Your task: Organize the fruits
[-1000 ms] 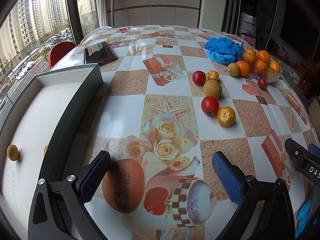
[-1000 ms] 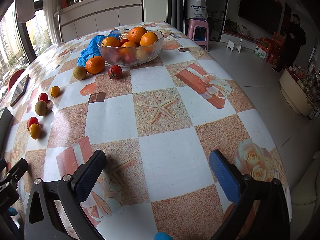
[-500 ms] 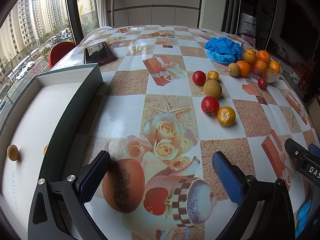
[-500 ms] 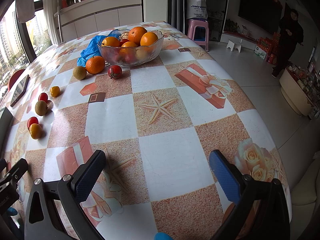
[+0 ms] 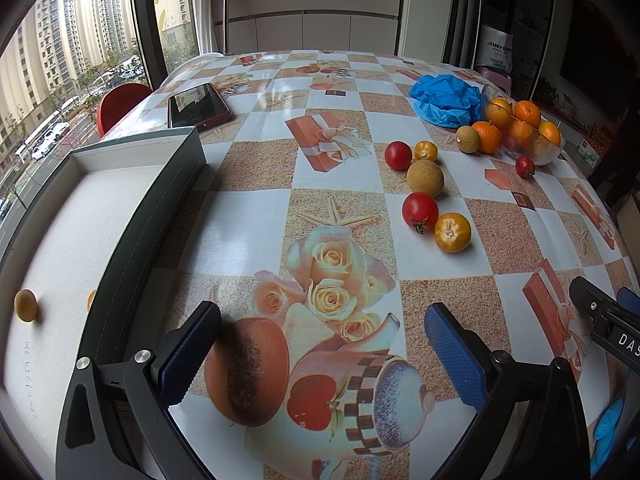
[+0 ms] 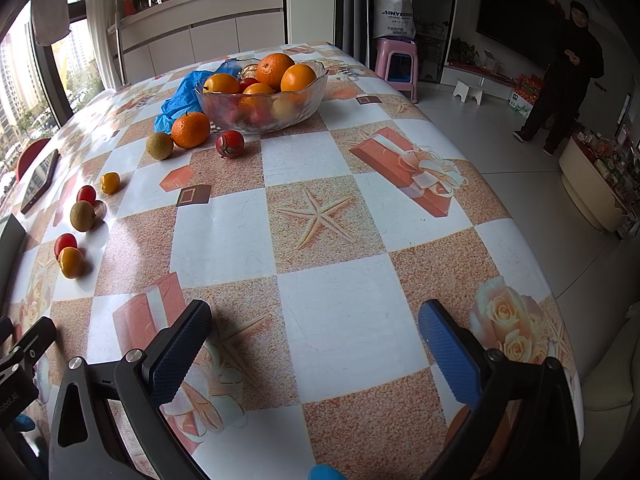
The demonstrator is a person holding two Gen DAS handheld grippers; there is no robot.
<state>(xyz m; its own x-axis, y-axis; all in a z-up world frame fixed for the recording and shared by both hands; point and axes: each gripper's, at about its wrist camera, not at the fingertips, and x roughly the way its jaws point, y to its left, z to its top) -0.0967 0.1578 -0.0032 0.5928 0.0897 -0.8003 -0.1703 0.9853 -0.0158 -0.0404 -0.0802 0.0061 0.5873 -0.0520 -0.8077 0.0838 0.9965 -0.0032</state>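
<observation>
left wrist: left tongs (image 5: 320, 340) released, empty, over table (image 5: 248, 216); loose fruits (image 5: 436, 216) ahead on the right; box (image 5: 132, 220) left, one small fruit (image 5: 25, 305) inside | right wrist: right tongs (image 6: 314, 338) released, empty; bowl (image 6: 262, 98) of oranges far ahead; loose fruits left

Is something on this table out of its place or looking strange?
Yes. Several small fruits lie loose on the tablecloth, such as a red tomato touching an orange one, outside the glass bowl. A blue plastic bag lies crumpled behind the bowl. Nothing looks spilled or damaged.
</observation>
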